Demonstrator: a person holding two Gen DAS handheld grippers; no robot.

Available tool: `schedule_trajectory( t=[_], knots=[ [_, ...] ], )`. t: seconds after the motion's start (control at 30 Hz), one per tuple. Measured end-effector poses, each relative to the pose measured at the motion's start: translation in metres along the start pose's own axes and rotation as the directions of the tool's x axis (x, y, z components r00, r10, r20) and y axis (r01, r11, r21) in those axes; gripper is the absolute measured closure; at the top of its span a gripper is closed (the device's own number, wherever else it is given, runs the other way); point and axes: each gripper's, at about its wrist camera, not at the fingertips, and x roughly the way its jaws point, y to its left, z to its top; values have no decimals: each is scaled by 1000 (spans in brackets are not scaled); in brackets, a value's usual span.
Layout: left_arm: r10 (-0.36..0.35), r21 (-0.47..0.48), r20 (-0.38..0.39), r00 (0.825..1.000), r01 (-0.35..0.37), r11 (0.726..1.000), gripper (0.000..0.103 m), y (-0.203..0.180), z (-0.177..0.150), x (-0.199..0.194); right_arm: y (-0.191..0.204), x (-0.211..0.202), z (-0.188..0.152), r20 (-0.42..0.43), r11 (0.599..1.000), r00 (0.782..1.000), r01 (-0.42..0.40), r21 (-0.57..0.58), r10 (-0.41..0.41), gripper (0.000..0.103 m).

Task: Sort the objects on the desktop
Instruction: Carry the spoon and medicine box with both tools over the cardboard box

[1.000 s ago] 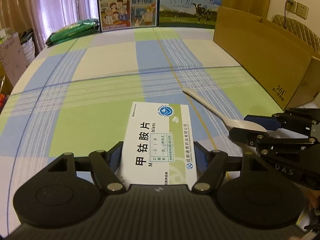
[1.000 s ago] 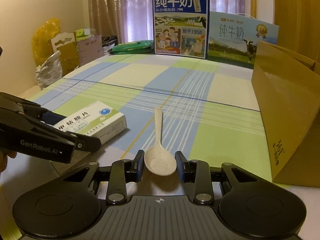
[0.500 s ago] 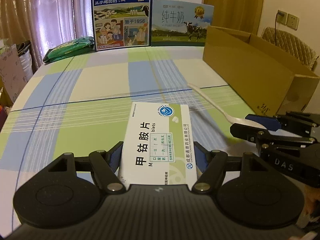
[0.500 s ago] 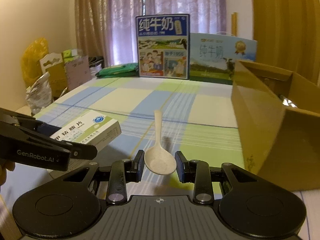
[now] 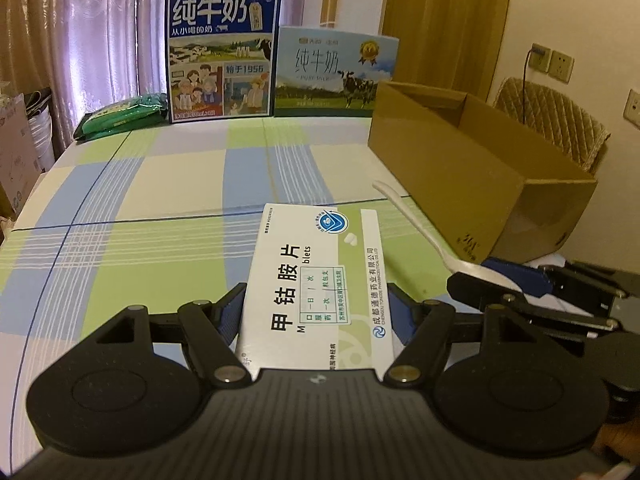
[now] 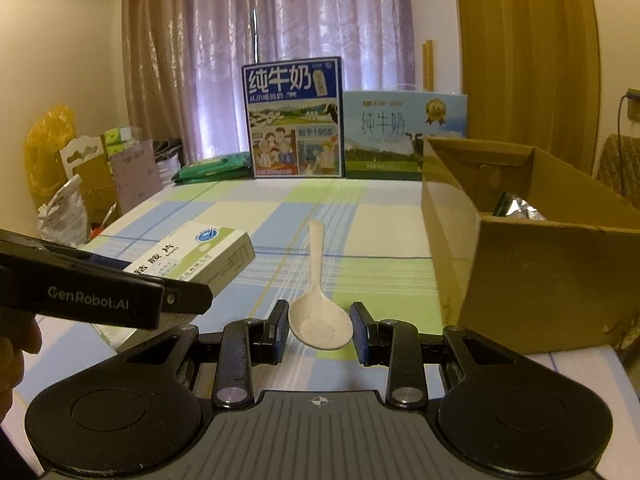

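Both held items have been lifted clear of the worktop [image 5: 120, 200]. Left view: medicine box [image 5: 316, 288] is clamped between the left gripper [image 5: 316, 312] jaws, long axis pointing ahead; cardboard box [image 5: 472, 168] lies ahead-right. Right view: spoon [image 6: 320, 320] bowl is pinched in the right gripper [image 6: 320, 330], handle forward; the carton stands just right, nearer this hand.

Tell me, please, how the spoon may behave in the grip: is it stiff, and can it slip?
The spoon looks stiff: its handle sticks out straight, without sagging. It may slip or pivot, since the right gripper pinches only the rounded, smooth bowl. It probably weighs little, being thin and plastic-looking.
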Motion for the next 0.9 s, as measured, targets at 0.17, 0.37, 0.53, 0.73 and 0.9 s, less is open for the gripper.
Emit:
schedule_trajectory(
  t=[0.17, 0.37, 0.53, 0.73, 0.9],
  knots=[
    [-7, -3, 11, 1000, 7, 1000, 36, -11, 1, -15, -2, -18, 1, 18, 1000, 1000, 8, 13, -8, 73],
    [-11, 0, 12, 1000, 11, 1000, 36, -24, 0, -26, -7, -40, 4, 48, 999, 999, 20, 41, -22, 73],
    [-27, 13, 14, 1000, 27, 1000, 36, -37, 4, -33, -13, -55, 11, 72, 997, 997, 37, 61, -41, 73],
    [-57, 38, 34, 998, 56, 998, 36, -60, 24, -36, -34, -71, 36, 116, 994, 989, 86, 73, -94, 73],
    [-92, 59, 50, 995, 89, 994, 36, -84, 48, -32, -72, -81, 60, 135, 982, 979, 138, 130, -156, 73]
  ],
)
